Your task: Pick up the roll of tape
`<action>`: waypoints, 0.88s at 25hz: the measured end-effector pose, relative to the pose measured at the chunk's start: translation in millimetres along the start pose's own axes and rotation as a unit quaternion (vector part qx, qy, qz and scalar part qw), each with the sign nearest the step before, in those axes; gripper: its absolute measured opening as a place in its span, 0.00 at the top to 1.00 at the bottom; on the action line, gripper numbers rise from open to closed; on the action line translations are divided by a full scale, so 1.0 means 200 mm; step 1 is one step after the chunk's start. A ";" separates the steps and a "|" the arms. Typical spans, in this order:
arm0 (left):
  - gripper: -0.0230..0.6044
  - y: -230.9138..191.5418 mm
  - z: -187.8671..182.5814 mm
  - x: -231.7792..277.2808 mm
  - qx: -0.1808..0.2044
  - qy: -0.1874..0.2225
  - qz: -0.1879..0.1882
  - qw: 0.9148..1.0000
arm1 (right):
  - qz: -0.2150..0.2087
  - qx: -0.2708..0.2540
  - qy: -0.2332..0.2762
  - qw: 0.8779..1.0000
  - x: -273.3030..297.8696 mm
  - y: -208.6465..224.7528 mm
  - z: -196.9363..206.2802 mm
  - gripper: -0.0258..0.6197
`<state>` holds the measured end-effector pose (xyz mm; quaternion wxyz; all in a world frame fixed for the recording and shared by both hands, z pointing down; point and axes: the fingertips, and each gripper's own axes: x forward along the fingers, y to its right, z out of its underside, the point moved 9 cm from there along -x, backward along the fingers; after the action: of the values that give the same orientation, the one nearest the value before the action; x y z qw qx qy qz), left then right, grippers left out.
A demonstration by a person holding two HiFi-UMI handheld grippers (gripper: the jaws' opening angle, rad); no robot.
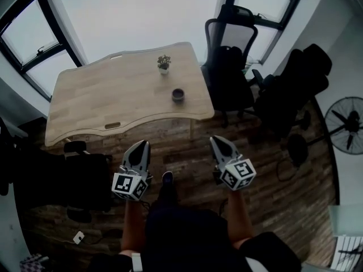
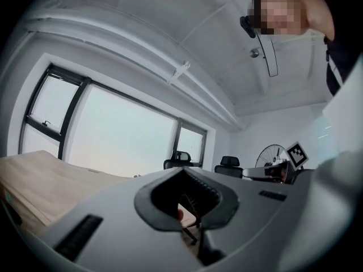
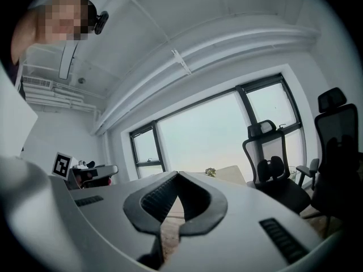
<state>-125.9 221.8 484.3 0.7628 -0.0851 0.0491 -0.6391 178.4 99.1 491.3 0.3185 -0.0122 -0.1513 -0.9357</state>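
Note:
The roll of tape point(image 1: 178, 94), a small dark ring, lies on the light wooden table point(image 1: 102, 95), right of its middle. Both grippers hang in front of the table's near edge, over the wood floor, well short of the tape. My left gripper point(image 1: 140, 144) is shut with nothing in it; in the left gripper view its jaws point(image 2: 182, 170) meet at the tips. My right gripper point(image 1: 218, 140) is also shut and empty, its tips together in the right gripper view point(image 3: 177, 174). The tape does not show in either gripper view.
A small potted plant point(image 1: 164, 63) stands on the table behind the tape. Black office chairs point(image 1: 229, 67) point(image 1: 295, 89) crowd the table's right side, and another chair point(image 1: 85, 180) stands at the left near my left gripper. A floor fan point(image 1: 347, 123) is far right. Windows line the back.

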 end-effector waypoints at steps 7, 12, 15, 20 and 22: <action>0.95 -0.14 -0.04 0.22 0.028 -0.007 0.056 0.998 | 0.017 -0.002 -0.006 1.000 0.18 0.04 0.00 0.95; 0.95 -0.23 -0.08 0.33 0.031 -0.007 0.070 0.997 | 0.033 -0.003 -0.002 0.999 0.27 0.05 -0.04 0.95; 0.96 -0.29 -0.10 0.39 0.023 -0.009 0.070 0.997 | 0.040 -0.005 -0.004 0.999 0.33 0.06 -0.05 0.95; 0.96 -0.40 -0.11 0.49 0.018 -0.009 0.072 0.997 | 0.048 -0.006 0.001 0.999 0.44 0.08 -0.07 0.95; 0.96 -0.45 -0.12 0.53 0.011 -0.011 0.074 0.997 | 0.053 -0.009 0.003 0.999 0.49 0.10 -0.08 0.95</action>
<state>-197.8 100.7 482.5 0.8093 -0.0794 0.0398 -0.5806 112.5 21.6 493.3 0.3681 -0.0199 -0.1409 -0.9188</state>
